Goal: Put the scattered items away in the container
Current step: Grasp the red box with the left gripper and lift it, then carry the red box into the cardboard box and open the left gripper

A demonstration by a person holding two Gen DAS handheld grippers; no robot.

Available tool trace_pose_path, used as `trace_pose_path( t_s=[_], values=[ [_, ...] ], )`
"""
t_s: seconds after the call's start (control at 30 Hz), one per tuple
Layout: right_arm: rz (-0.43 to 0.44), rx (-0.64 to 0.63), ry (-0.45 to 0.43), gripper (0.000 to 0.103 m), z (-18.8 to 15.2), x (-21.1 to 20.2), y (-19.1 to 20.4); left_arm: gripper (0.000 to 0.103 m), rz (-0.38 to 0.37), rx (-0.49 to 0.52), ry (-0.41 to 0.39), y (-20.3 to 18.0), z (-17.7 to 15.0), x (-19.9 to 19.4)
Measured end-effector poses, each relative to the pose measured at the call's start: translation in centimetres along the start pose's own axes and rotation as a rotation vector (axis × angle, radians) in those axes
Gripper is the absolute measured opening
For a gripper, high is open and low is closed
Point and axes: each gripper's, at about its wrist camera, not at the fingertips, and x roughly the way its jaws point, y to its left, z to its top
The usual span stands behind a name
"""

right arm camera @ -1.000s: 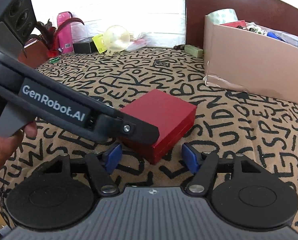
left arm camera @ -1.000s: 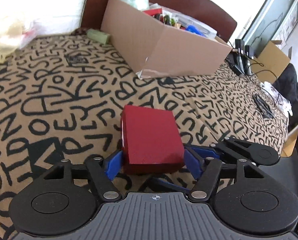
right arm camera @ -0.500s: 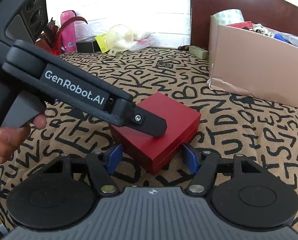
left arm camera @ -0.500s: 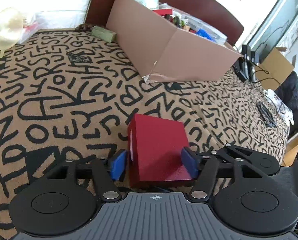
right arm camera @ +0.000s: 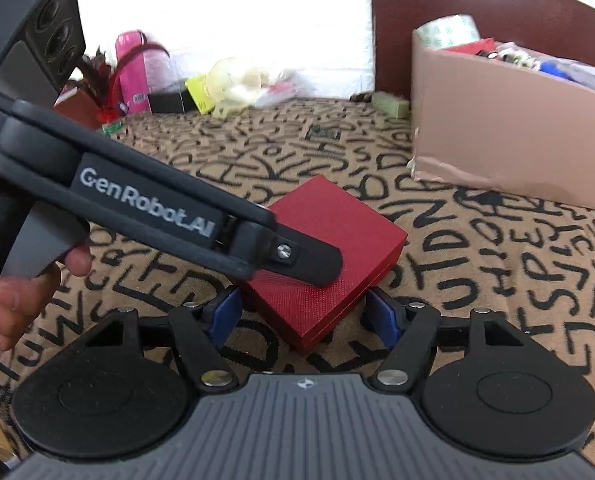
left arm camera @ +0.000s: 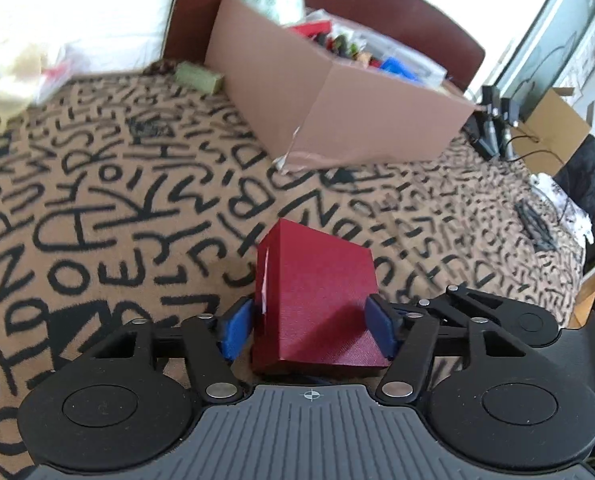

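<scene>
A: The red box (left arm camera: 317,300) sits low between the left gripper (left arm camera: 309,322) pads, tilted, one corner lifted off the cloth (left arm camera: 97,200). Those jaws have just been closing, and both blue pads (left arm camera: 235,330) now look pressed on its sides.

B: And the right gripper (right arm camera: 303,316)?

A: Spread and holding nothing, just behind the box's near corner. Its pads don't touch.

B: How to lift well?

A: I'd squeeze firmly first; the lid seam (right arm camera: 349,304) runs along the side, so a loose pinch could let it slide or gape. Then raise it level.

B: Room to move?

A: Open cloth up to the carton (left arm camera: 337,112), which is already quite full. Clear its near wall and drop toward a gap.
</scene>
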Motion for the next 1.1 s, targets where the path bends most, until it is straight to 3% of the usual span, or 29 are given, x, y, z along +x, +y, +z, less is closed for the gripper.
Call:
trace_pose_path(
  t_s=[0.2, 0.4, 0.73, 0.8, 0.87, 0.93, 1.1],
  values=[
    [-0.056, -0.053, -0.116, 0.073, 2.7, -3.2, -1.1, 0.068, 0.003, 0.072, -0.115, -3.4, 3.3, -1.9],
    [-0.119, -0.102, -0.227, 0.073, 7.1, -4.5, -4.1, 0.064, -0.018, 0.098, -0.21, -5.5, 9.4, -1.6],
    [-0.167, -0.134, -0.318, 0.073, 14.5, -1.2, -11.1, 0.067, 0.016, 0.146, -0.316, -6.5, 19.2, 2.8],
    [-0.159, -0.111, -0.302, 0.081, 14.8, 0.3, -12.5, 0.082, 0.059, 0.143, -0.282, -6.0, 19.7, 4.6],
    [-0.171, -0.075, -0.261, 0.083, 14.4, 1.1, -13.3, 0.092, 0.123, 0.117, -0.253, -5.2, 19.0, 5.7],
    [-0.155, -0.077, -0.278, 0.083, 13.1, 1.0, -13.5, 0.093, 0.14, 0.095, -0.279, -4.3, 17.7, 5.9],
    [-0.147, -0.056, -0.281, 0.082, 12.3, 1.5, -13.9, 0.096, 0.143, 0.043, -0.26, -3.2, 16.6, 6.7]
  ],
)
